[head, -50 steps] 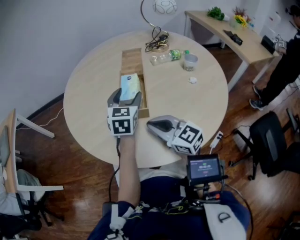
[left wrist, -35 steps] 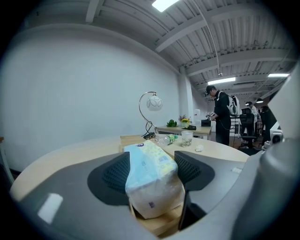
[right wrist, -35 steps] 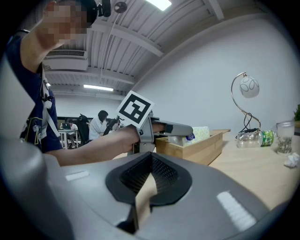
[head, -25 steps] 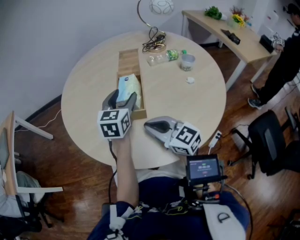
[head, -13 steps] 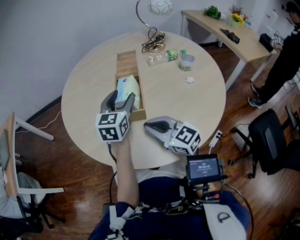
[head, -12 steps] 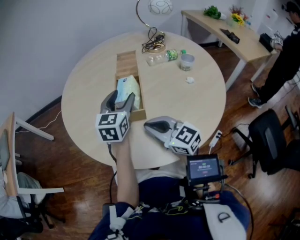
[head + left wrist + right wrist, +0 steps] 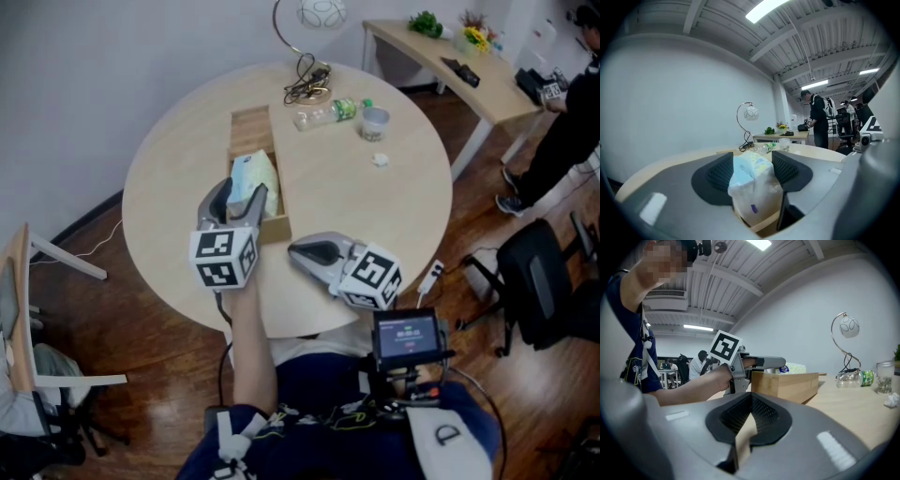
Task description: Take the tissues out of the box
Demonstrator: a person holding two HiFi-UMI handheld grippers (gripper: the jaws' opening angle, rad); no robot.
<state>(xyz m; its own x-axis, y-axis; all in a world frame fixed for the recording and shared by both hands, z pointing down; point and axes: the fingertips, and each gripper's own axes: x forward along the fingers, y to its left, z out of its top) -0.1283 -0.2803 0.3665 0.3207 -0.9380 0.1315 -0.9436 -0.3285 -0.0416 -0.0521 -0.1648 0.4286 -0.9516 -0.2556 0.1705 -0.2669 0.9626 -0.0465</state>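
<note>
Tissue pack [image 7: 251,176]: in wooden box [image 7: 249,127], long axis 12–6.
Left gripper [image 7: 234,195]: jaws just closing, pads gripping pack, which lies at its 12 o'clock.
Right gripper [image 7: 302,250]: closed, empty, at box's 4 o'clock.

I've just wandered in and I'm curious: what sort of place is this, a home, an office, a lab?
Most likely an office or lab workroom: strip lights on a bare ribbed ceiling, a black office chair, and a long desk where a person stands.
</note>
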